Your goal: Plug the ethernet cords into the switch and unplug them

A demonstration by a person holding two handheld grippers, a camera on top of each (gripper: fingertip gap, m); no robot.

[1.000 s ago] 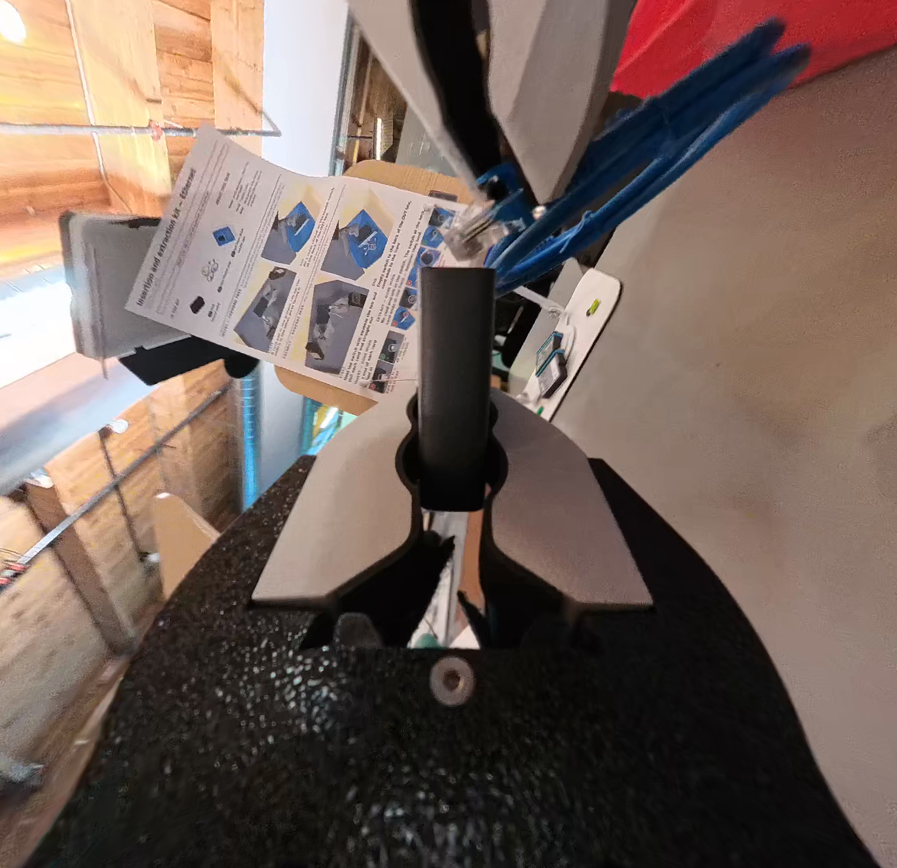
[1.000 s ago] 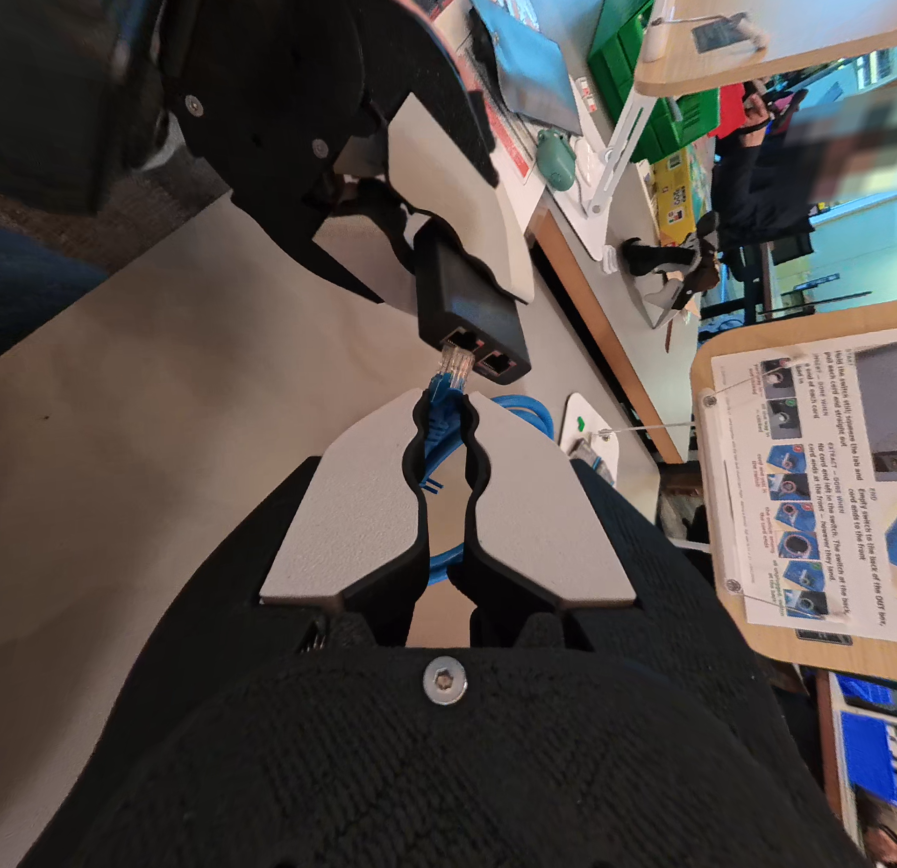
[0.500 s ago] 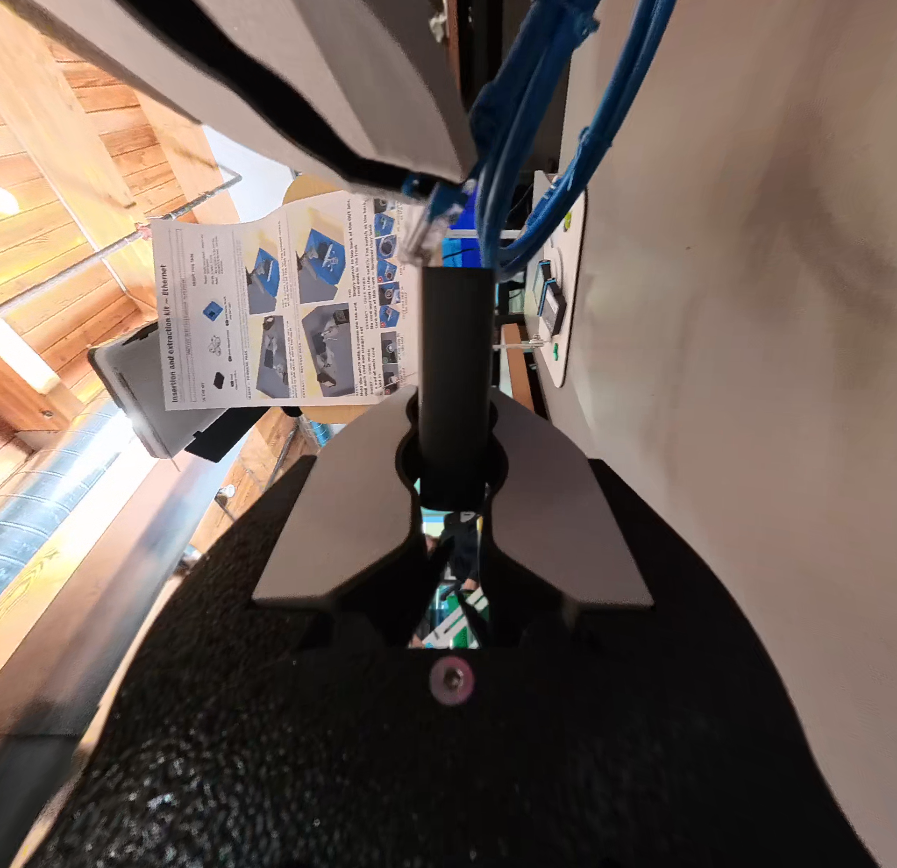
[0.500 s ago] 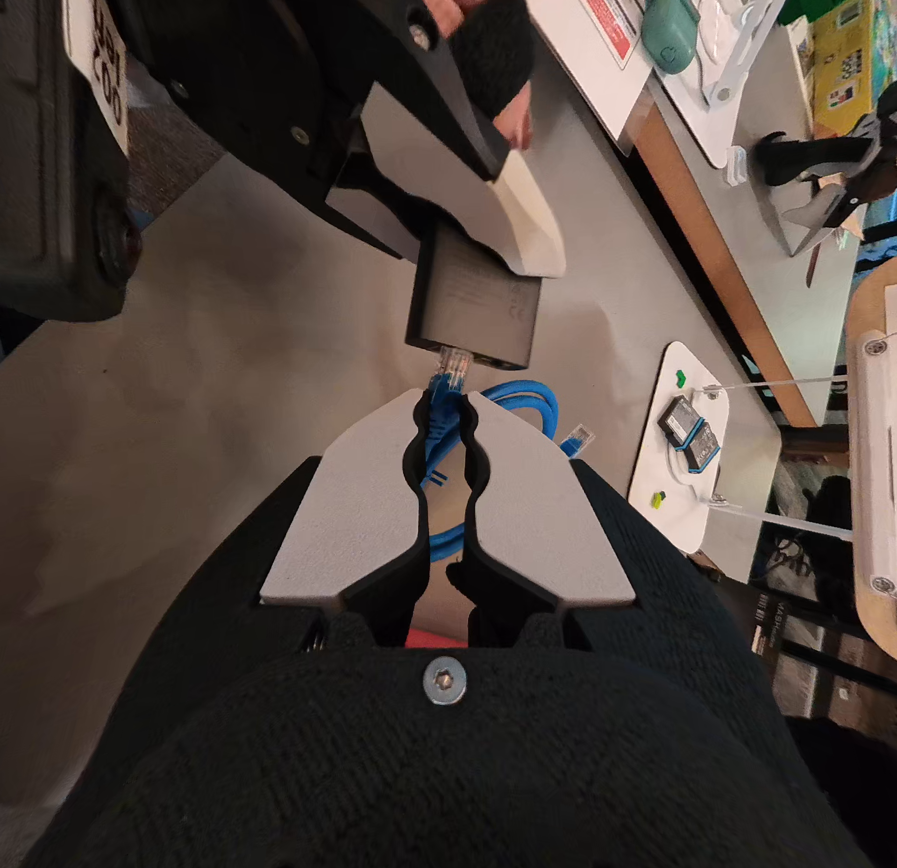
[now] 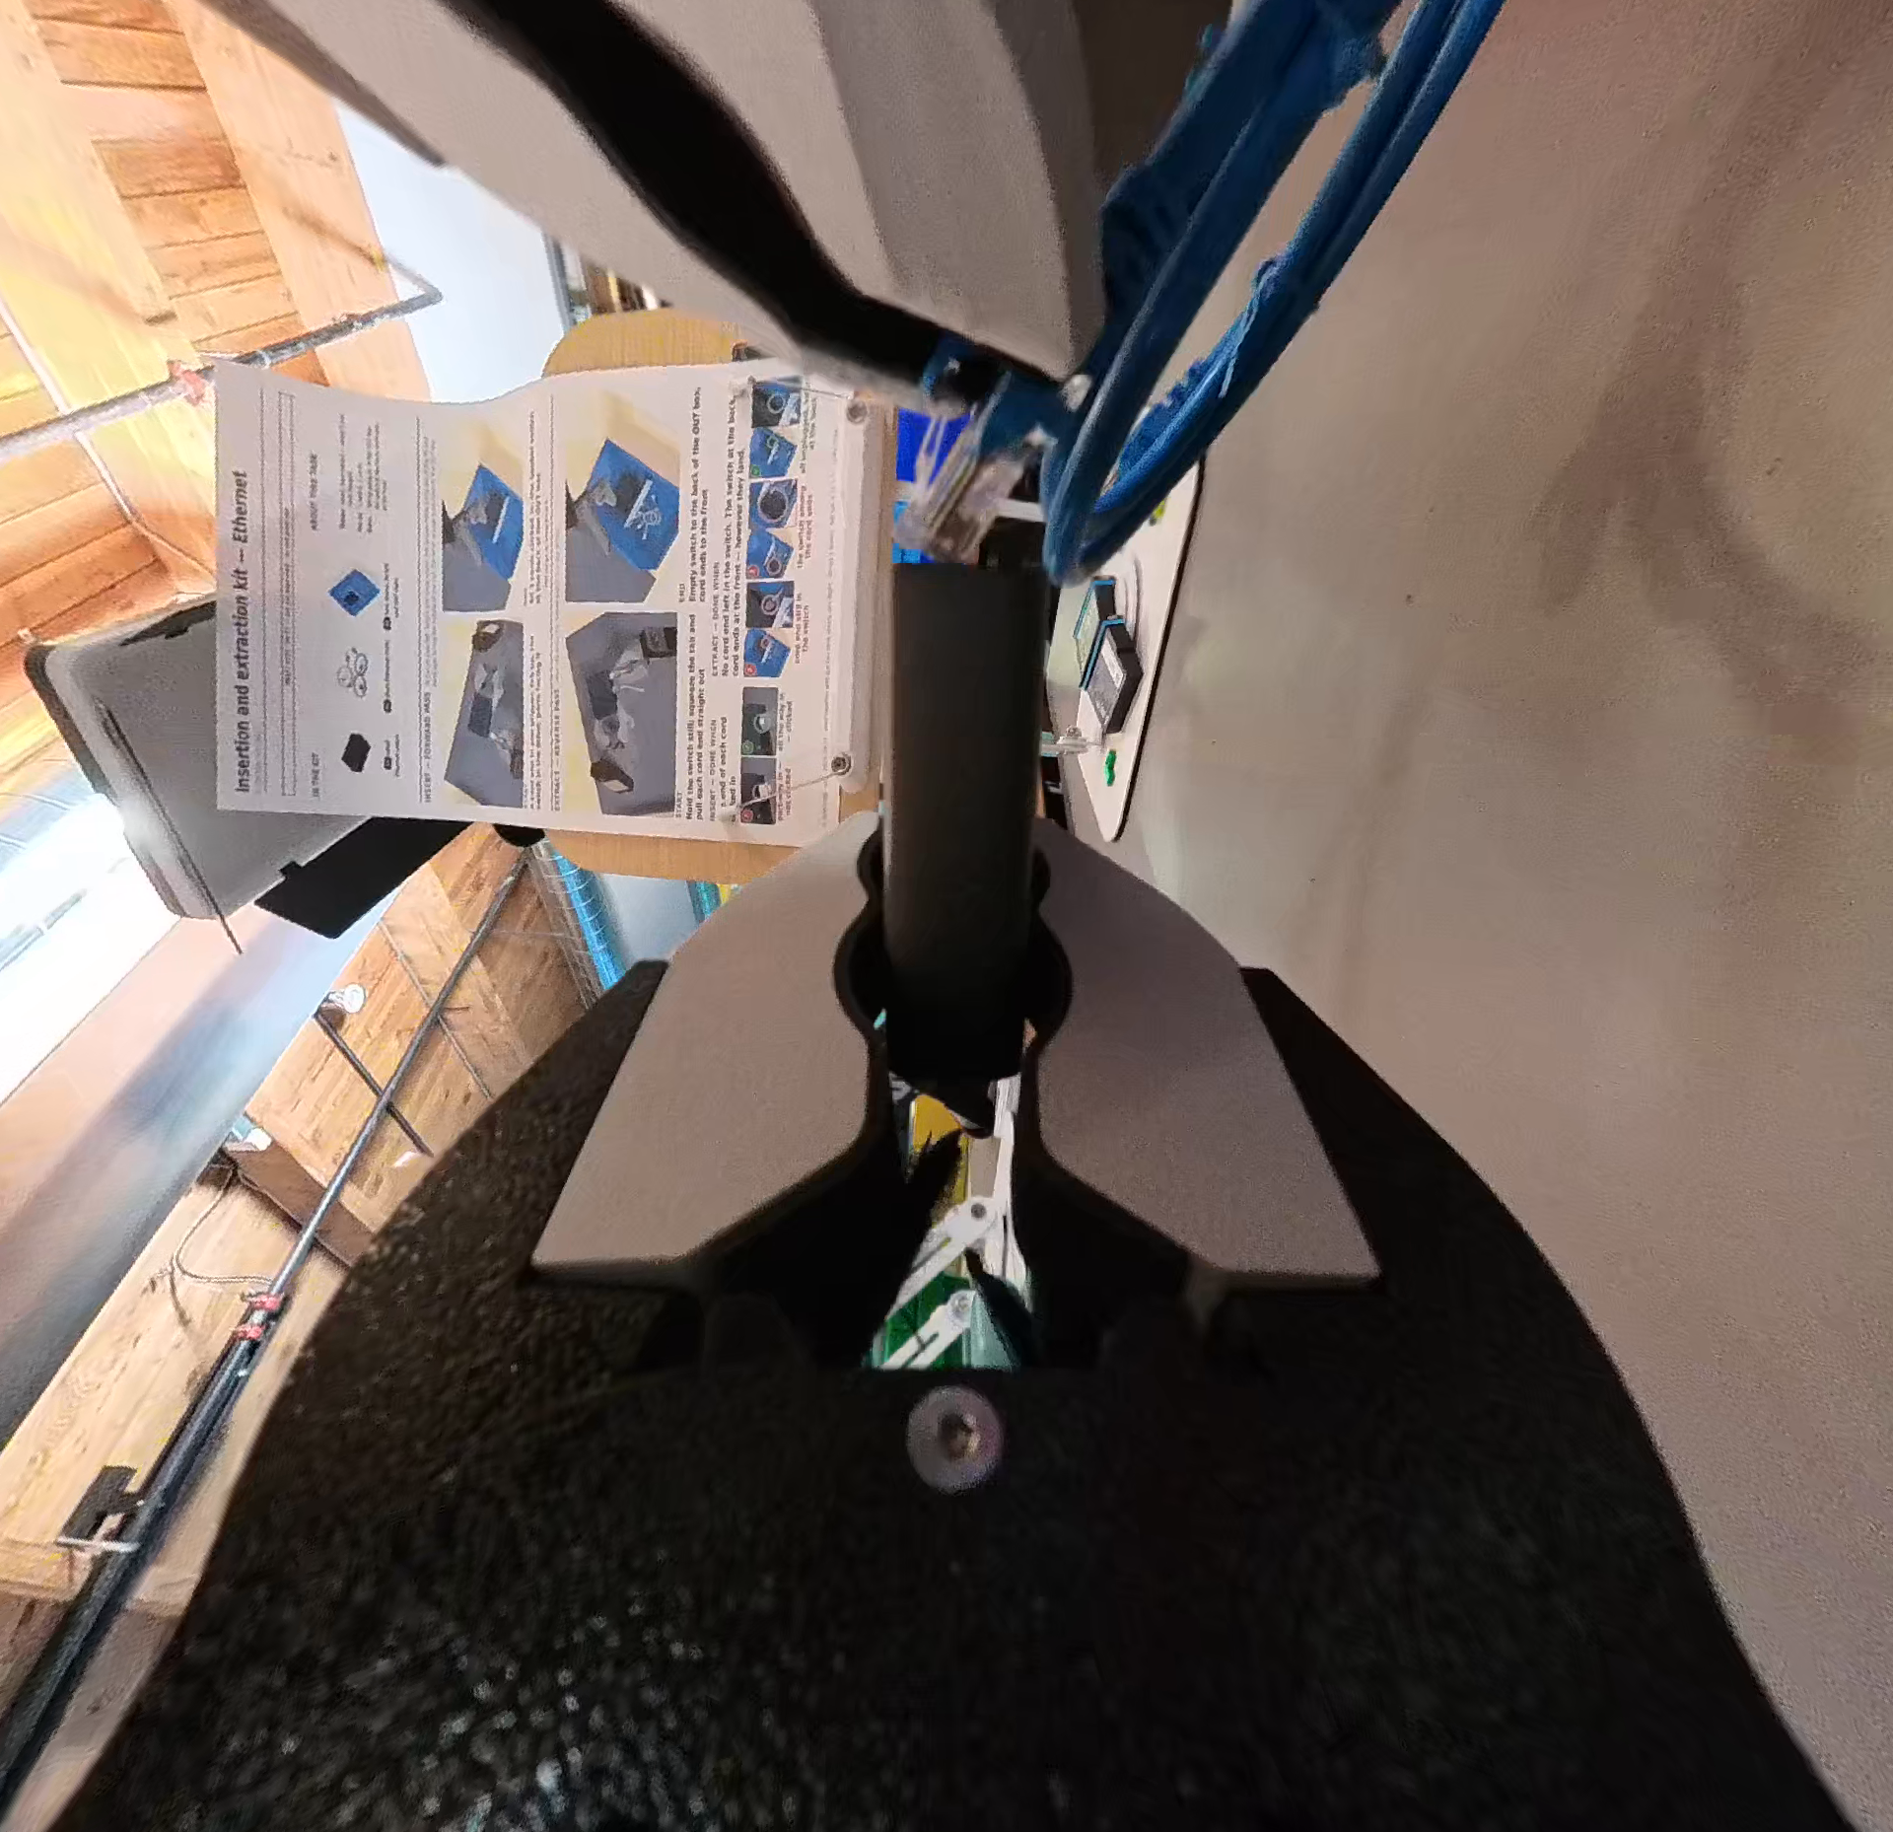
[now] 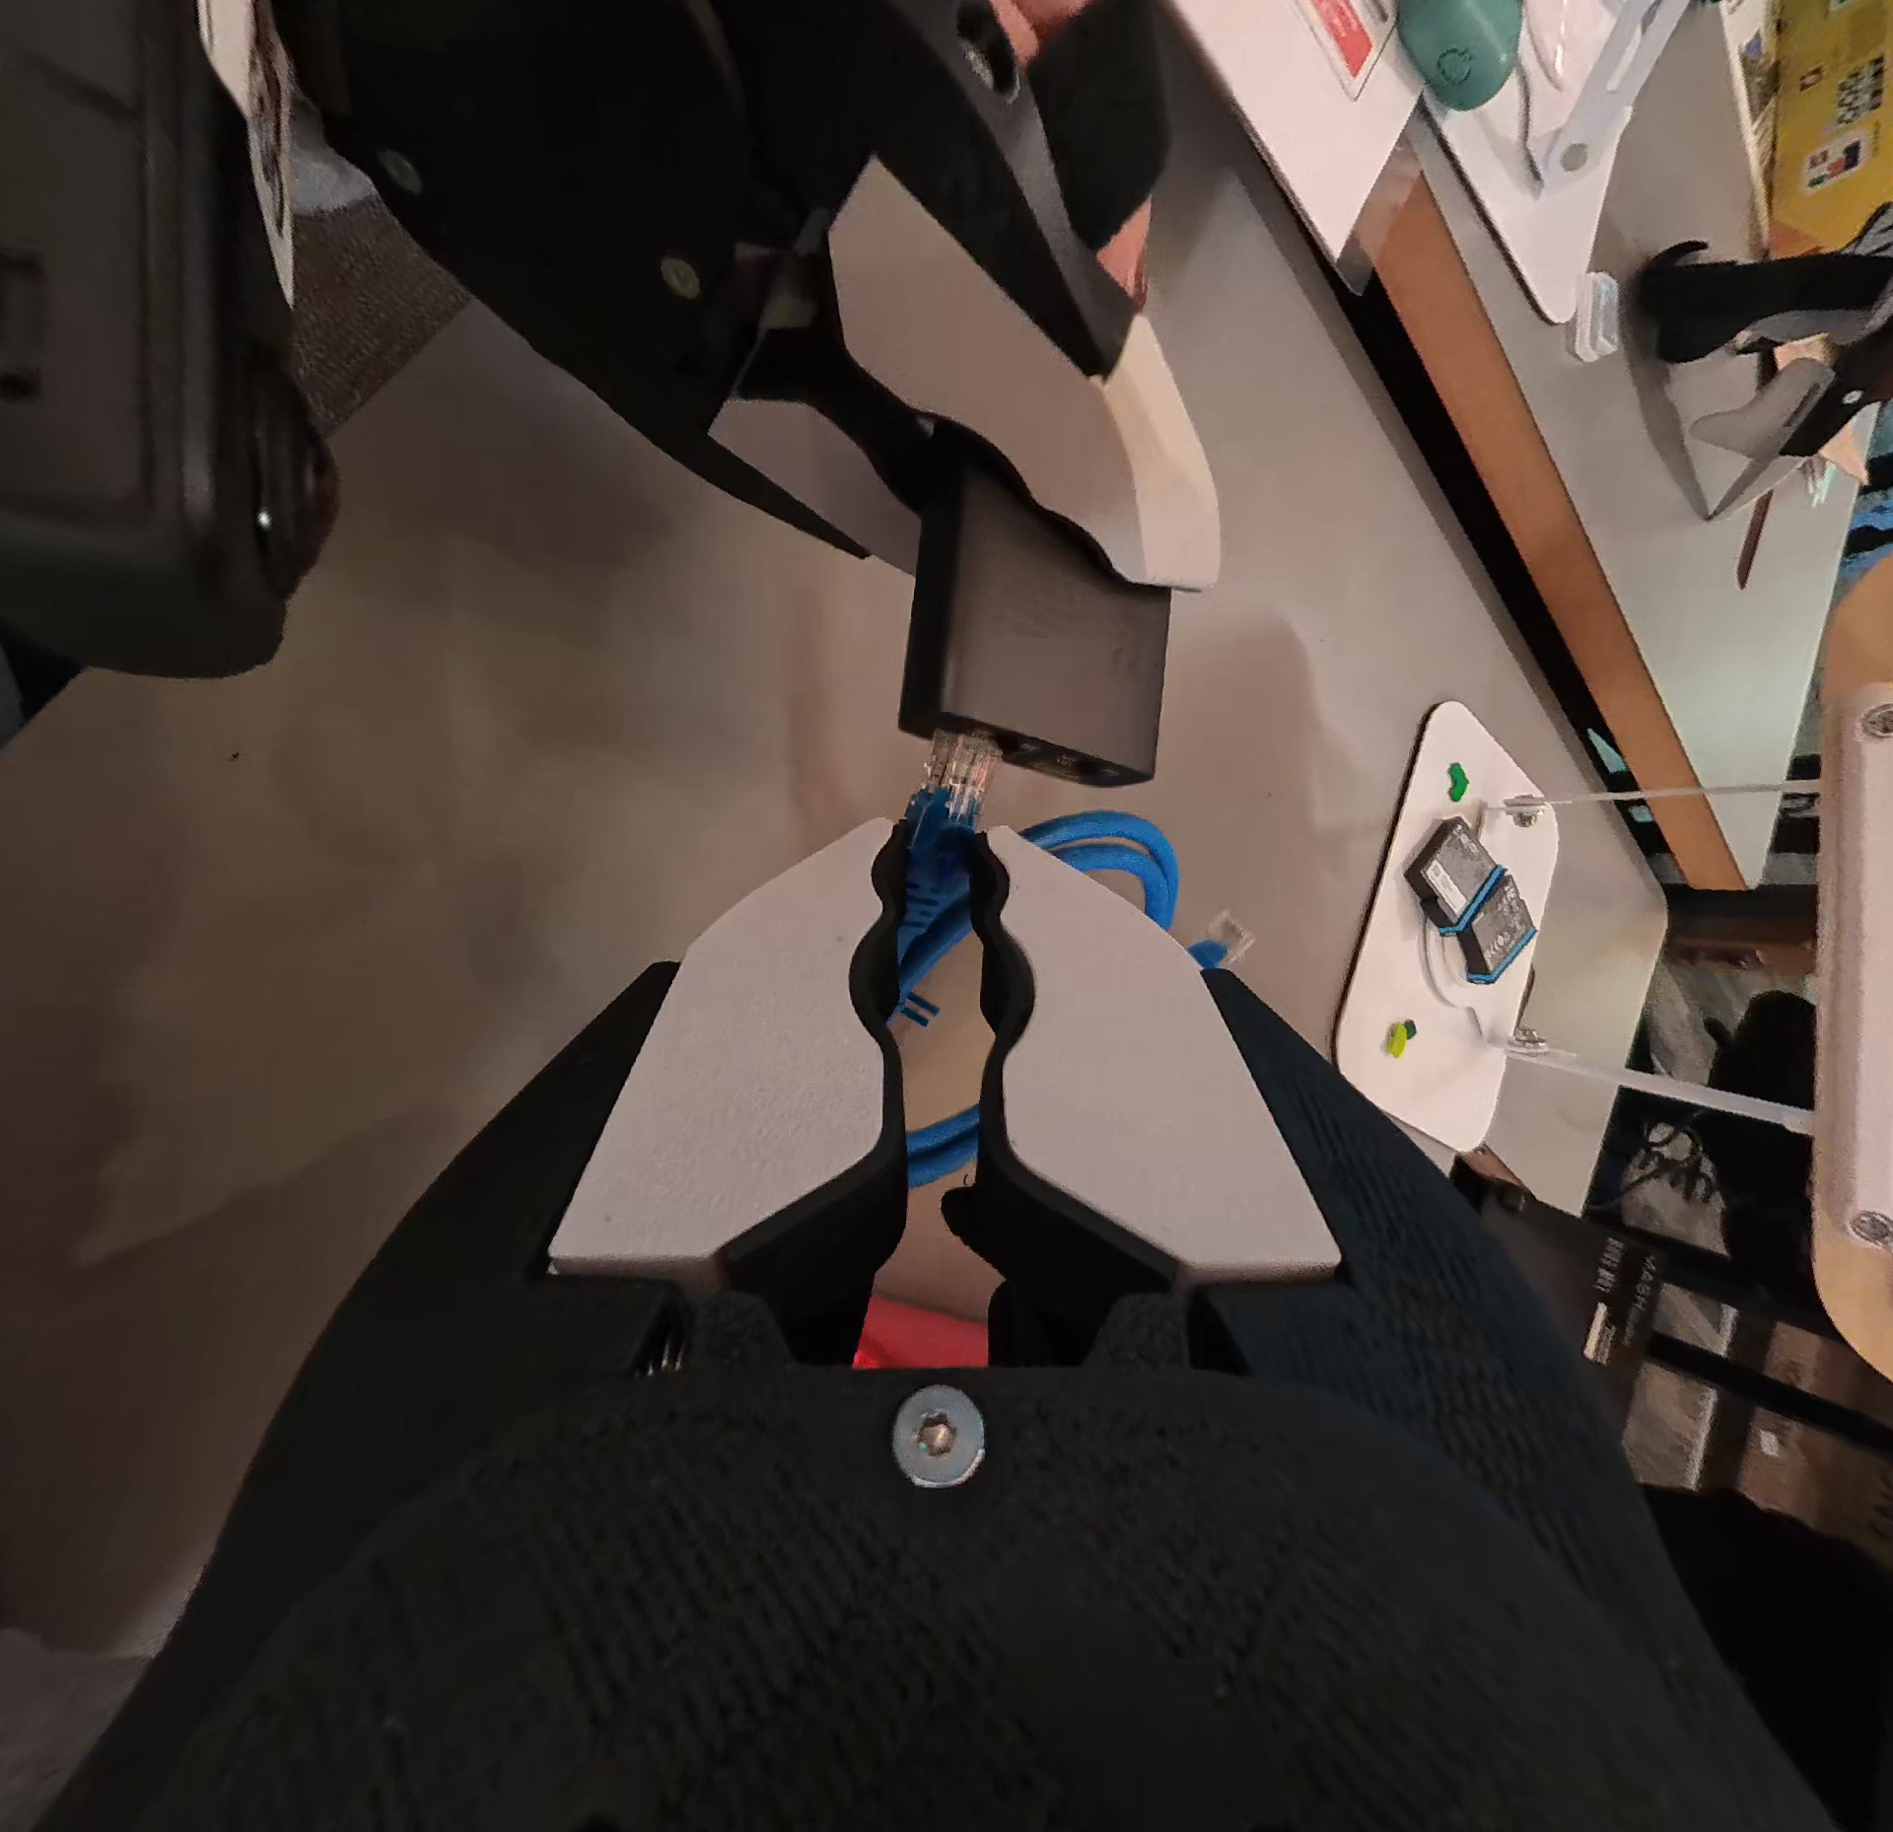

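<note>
Right claw (image 6: 948,840) pinches the limp blue cord (image 6: 927,892) behind its brittle clear plug; left claw (image 5: 958,861) clamps the rigid, light switch (image 6: 1035,656) at 12 o'clock.

A pale grey tabletop (image 6: 492,779) is seen beneath everything. Beyond it a second, wood-edged table (image 6: 1516,431) is placed. Walls of warm wooden planks (image 5: 113,144) are lit brightly, and a metal rod (image 5: 205,379) is fixed across them.

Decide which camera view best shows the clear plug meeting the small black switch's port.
The right wrist view: the clear plastic plug sits at the small black switch's port edge, ports facing the camera. The left wrist view shows the switch edge-on, its ports hidden, the plug blurred beyond it.
</note>
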